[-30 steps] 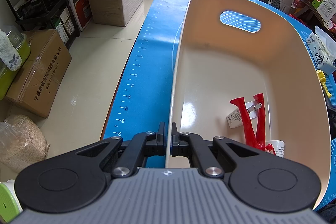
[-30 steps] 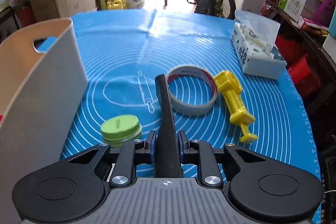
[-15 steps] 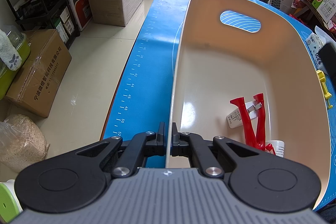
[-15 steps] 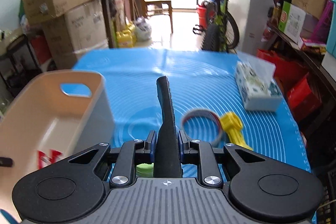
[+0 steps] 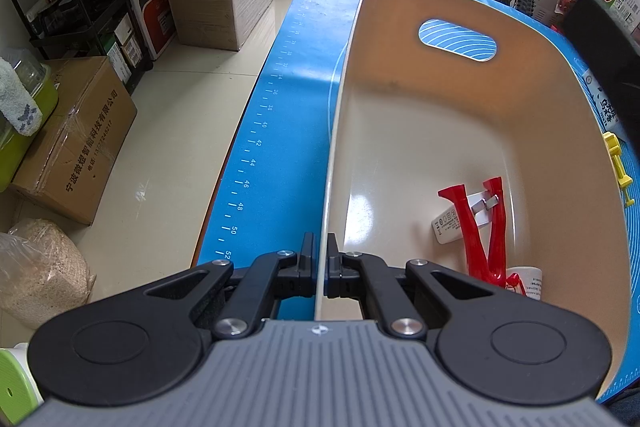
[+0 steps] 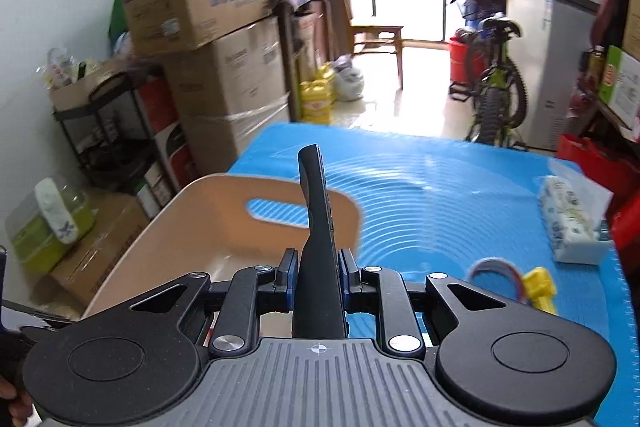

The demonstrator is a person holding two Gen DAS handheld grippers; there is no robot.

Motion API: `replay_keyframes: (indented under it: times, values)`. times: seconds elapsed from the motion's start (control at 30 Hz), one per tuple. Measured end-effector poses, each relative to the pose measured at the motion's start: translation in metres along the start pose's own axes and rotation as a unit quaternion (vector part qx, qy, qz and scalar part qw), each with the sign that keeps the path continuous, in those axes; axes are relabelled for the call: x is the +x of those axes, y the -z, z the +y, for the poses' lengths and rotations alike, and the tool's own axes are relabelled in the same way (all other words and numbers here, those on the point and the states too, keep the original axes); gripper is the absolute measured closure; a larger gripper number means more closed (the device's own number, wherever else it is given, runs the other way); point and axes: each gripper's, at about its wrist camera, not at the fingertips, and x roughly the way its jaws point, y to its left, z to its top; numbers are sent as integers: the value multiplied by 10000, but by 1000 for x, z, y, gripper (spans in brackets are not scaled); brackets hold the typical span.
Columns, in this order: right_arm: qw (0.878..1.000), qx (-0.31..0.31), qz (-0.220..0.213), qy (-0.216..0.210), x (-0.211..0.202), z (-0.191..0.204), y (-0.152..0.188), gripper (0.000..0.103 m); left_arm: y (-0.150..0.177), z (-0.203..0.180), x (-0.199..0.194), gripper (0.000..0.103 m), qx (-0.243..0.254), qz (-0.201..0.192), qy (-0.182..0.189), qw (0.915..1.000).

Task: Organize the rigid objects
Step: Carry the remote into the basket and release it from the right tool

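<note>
Raised and swung toward the bin (image 6: 224,227), the right tool (image 6: 318,267) clamps a black remote (image 6: 318,227) above its rim. Left tool (image 5: 319,259) pinches the bin wall. Releasing early risks the remote striking the rim and falling outside.

- The tongs (image 5: 482,227) lie in the bin (image 5: 400,131), near its right wall, handles toward the near end.
- A charger (image 5: 460,219) lies under the tongs, between their arms.
- A small bottle (image 5: 528,283) lies just right of the tongs' joined end.
- Beyond the bin wall, right of the tongs, a clamp (image 5: 616,167) lies on the mat (image 5: 280,147).
- A tissue pack (image 6: 572,223) sits farther back right.
</note>
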Motion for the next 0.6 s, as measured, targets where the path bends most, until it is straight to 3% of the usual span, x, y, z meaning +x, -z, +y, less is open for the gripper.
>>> replay_keyframes:
  times: [0.23,0.47,0.6]
  values:
    - [9988,-160,468,58,37,40,12,72,0,-1,0,99,0,0,7,10000]
    - [9933,-239,1062,397,71,49,29,73,0,-1,0,99,8,0,6,10000]
    - [9901,-360,1300,387,80,52,37,73,0,-1,0,99,-8,1,35,10000]
